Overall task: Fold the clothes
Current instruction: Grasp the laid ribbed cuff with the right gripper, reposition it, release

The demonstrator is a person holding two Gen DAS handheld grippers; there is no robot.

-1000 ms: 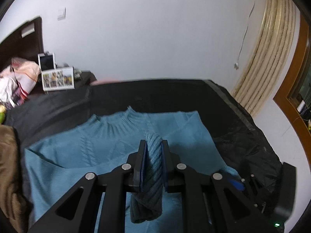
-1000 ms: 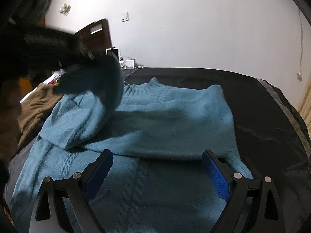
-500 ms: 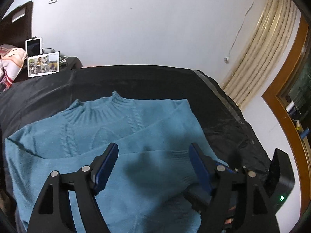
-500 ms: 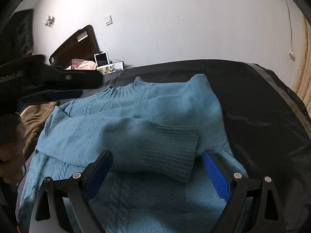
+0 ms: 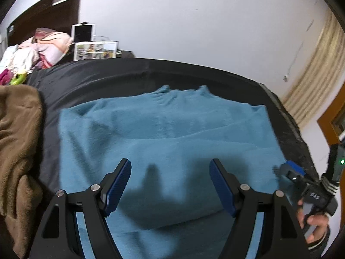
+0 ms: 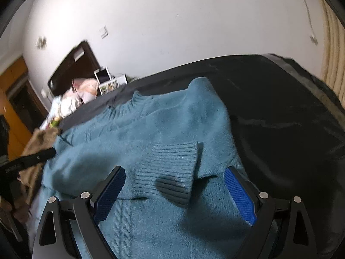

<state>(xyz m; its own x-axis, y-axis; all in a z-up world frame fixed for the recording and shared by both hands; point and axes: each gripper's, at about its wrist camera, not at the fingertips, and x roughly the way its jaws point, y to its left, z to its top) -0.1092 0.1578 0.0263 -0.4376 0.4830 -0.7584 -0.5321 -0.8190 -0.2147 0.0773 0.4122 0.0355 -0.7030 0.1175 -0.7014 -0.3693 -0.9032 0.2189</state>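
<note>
A teal knitted sweater (image 5: pixel 163 129) lies flat on the black bed cover (image 5: pixel 129 73). In the right wrist view the sweater (image 6: pixel 151 133) has one sleeve folded across its body, with the ribbed cuff (image 6: pixel 170 168) lying near its right side. My left gripper (image 5: pixel 170 185) is open and empty above the sweater's lower part. My right gripper (image 6: pixel 174 192) is open and empty, just above the cuff. The right gripper also shows at the right edge of the left wrist view (image 5: pixel 289 170), held in a hand.
A brown blanket (image 5: pixel 17 142) is bunched on the left of the bed. Pillows and bedding (image 5: pixel 43 47), a picture frame (image 5: pixel 94 50) and a dark headboard (image 5: pixel 43 17) stand at the back left. A curtain (image 5: pixel 312 86) hangs at the right.
My left gripper let go of the sleeve cuff, opened and drew back to the left. The sleeve now lies folded across the sweater. My right gripper stayed open.
</note>
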